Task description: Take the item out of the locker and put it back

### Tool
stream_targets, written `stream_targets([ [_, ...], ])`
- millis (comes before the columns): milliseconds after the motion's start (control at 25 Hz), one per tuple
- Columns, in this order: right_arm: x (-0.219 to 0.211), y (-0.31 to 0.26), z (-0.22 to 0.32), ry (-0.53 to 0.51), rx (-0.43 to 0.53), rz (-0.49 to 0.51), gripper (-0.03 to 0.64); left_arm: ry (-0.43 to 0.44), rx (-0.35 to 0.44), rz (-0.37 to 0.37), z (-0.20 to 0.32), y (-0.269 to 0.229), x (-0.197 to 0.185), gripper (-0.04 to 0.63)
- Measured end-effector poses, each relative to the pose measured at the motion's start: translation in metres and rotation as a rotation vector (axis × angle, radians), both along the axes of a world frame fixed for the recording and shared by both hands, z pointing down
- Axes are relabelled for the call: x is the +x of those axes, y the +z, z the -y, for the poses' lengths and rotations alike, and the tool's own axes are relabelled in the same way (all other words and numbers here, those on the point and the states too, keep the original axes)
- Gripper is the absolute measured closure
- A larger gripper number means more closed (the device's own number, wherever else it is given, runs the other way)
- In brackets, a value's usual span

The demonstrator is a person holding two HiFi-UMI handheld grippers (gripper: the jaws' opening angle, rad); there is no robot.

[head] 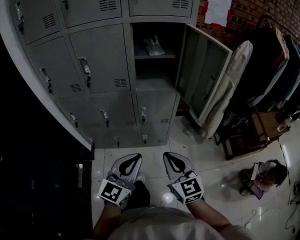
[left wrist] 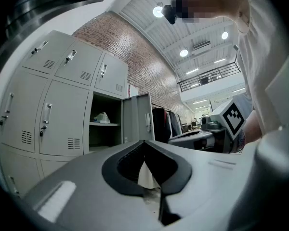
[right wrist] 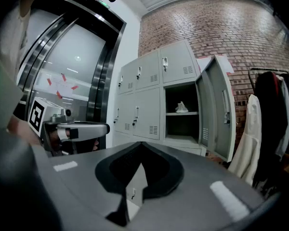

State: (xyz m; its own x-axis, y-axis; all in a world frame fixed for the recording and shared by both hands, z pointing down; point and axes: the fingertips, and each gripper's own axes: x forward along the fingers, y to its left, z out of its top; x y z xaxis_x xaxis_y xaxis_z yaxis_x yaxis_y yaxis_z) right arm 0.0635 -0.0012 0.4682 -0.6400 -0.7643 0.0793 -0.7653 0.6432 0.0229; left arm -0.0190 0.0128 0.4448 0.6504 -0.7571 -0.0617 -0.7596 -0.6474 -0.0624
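Observation:
The grey locker bank (head: 97, 59) has one compartment standing open, its door (head: 202, 76) swung out to the right. On the shelf inside lies a small pale crumpled item (head: 153, 46), also seen in the left gripper view (left wrist: 102, 118) and the right gripper view (right wrist: 181, 108). My left gripper (head: 138, 156) and right gripper (head: 166, 155) are held low, side by side near my body, well short of the locker. Both point toward it with jaws shut and nothing between them. Each jaw pair meets at its tip (left wrist: 144, 142) (right wrist: 140, 145).
A white coat (head: 230, 84) hangs right of the open door, in front of a rack of dark clothes (head: 282, 59). A low wooden stand (head: 250, 134) and a bag (head: 262, 176) sit on the tiled floor at right. A dark panel (head: 35, 174) fills the left.

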Motion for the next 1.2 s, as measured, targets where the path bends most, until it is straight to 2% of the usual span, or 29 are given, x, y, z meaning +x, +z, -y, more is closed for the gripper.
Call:
stream_targets([
  [360, -0.034, -0.011, 0.122, 0.054, 0.027, -0.001, 0.618, 0.045, 0.035, -0.048, 0.128, -0.016, -0.036, 0.626],
  [640, -0.065, -0.049, 0.230, 0.121, 0.107, 0.027, 0.618, 0.118, 0.103, -0.011, 0.228, -0.045, -0.063, 0.626],
  [880, -0.062, -0.067, 0.274, 0.153, 0.132, 0.027, 0.618, 0.129, 0.116, -0.010, 0.273, -0.054, -0.067, 0.626],
  [1120, -0.057, -0.075, 0.312, 0.136, 0.143, 0.017, 0.618, 0.121, 0.125, -0.022, 0.295, -0.056, -0.062, 0.626],
  [1200, -0.059, -0.086, 0.334, 0.120, 0.156, 0.016, 0.575, 0.116, 0.122, -0.021, 0.300, -0.055, -0.060, 0.626],
])
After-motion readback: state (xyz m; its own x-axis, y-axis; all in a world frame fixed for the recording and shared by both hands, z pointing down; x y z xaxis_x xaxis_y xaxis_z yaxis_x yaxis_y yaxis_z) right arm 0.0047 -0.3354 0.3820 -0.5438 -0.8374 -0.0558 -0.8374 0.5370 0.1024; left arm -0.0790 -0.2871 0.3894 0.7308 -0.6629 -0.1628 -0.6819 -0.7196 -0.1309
